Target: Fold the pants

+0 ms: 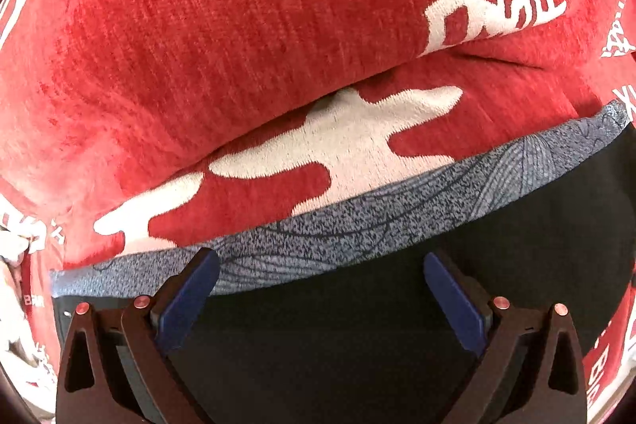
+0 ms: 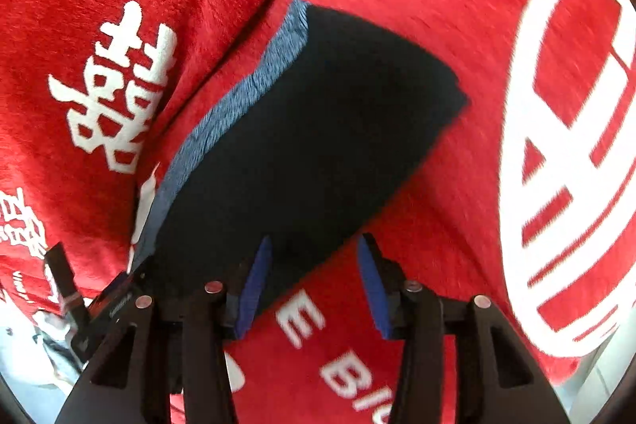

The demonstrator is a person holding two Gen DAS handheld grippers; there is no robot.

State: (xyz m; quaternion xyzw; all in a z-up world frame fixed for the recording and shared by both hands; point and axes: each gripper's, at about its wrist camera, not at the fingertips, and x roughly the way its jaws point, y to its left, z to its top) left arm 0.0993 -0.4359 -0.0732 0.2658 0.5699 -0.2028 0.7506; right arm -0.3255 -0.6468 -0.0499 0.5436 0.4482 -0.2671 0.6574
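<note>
Flat black folded pants, grey knit waistband, on red plush blanket.

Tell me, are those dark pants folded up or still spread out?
Folded. The pants lie as a compact dark rectangle on the red blanket, with a blue-grey layer showing along one edge.

Black pants, speckled grey-blue waistband; red blanket, white lettering.

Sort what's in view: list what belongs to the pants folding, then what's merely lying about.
Part of the job:
- folded black pants with blue-grey waistband
- left gripper, open
- right gripper, open

Lying about:
- red chenille cover with white lettering, under the pants
- white crumpled cloth at the edge
</note>
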